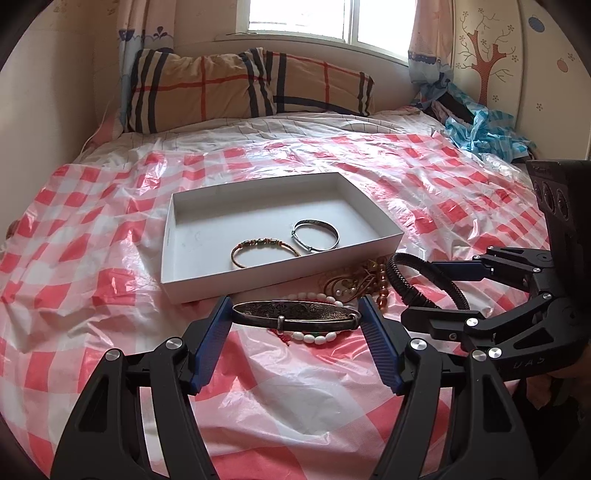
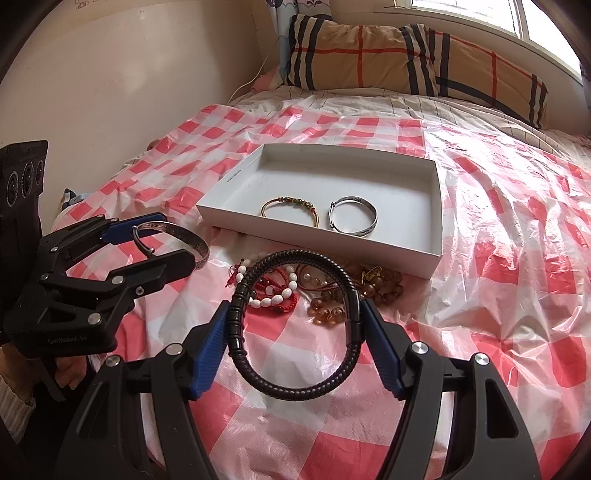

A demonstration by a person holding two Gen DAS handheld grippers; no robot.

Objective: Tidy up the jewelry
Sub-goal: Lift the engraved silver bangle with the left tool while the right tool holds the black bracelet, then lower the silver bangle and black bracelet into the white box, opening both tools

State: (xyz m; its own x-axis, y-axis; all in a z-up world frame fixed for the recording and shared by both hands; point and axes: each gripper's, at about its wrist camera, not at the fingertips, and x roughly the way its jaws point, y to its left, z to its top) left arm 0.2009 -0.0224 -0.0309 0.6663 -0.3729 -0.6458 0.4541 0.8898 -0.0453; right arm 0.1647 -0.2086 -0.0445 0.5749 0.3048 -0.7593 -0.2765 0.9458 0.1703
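Left hand-held gripper (image 1: 295,317) clamped engraved silver bangle (image 1: 295,314) across width; right hand-held gripper (image 2: 293,325) gripped black braided bracelet (image 2: 291,325); both presumably bound for white box (image 1: 369,247).

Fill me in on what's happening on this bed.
A person is sorting jewelry into a white box using two handheld grippers. The left gripper holds an engraved silver bangle; the right gripper holds a black braided bracelet. A gold cord bracelet and a silver bangle already lie inside. Beaded pieces remain outside.

Plaid pillow (image 1: 207,88), checkered plastic sheet (image 1: 92,229), curtained window (image 1: 317,18), tree-painted headboard (image 1: 487,55)
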